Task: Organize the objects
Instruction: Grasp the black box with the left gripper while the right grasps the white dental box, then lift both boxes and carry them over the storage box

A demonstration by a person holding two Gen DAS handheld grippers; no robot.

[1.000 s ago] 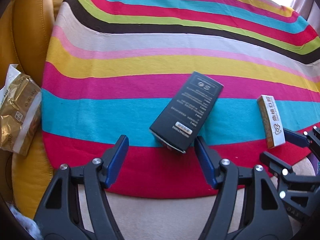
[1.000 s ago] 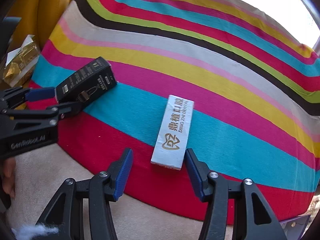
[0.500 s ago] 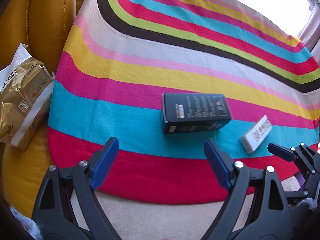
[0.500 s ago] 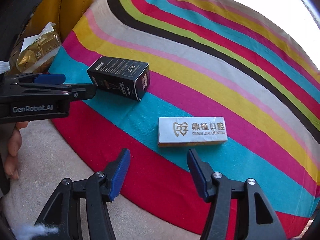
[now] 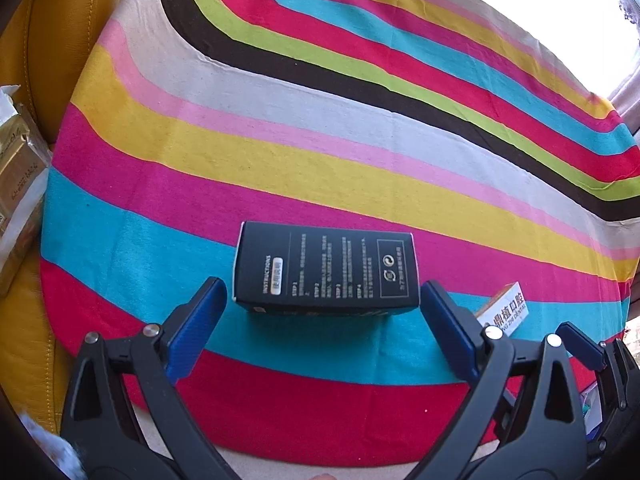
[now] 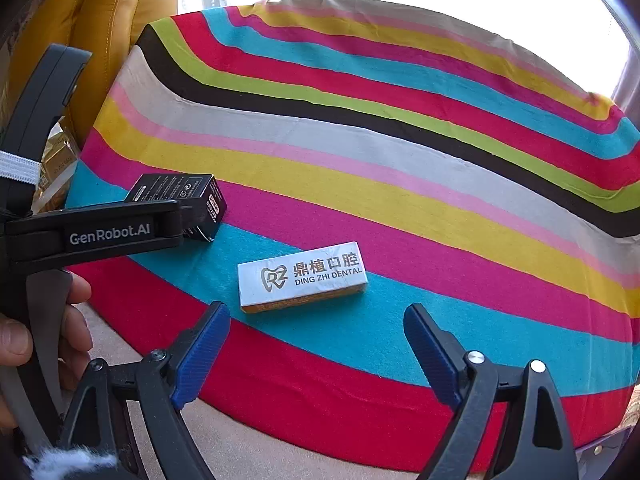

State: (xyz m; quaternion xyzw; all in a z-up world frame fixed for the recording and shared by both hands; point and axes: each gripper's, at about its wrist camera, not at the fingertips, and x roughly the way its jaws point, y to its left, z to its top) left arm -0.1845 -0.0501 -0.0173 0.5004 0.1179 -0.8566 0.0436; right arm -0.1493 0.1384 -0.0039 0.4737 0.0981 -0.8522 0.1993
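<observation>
A black box with white print lies flat on the striped cloth, crosswise. My left gripper is open, its blue pads on either side of the box's near edge, not touching. A white dental box lies flat on the blue stripe. My right gripper is open just in front of it, apart from it. The white box also shows at the right in the left wrist view. The black box shows in the right wrist view behind the left gripper's arm.
A gold foil packet lies on the yellow leather seat left of the cloth. Yellow cushions stand at the back left. The cloth's near edge hangs over a beige surface.
Both grippers have moved closer to their boxes. The black box now sits between the left pads, and the white box lies just ahead of the right pads. Both boxes now appear crosswise.
</observation>
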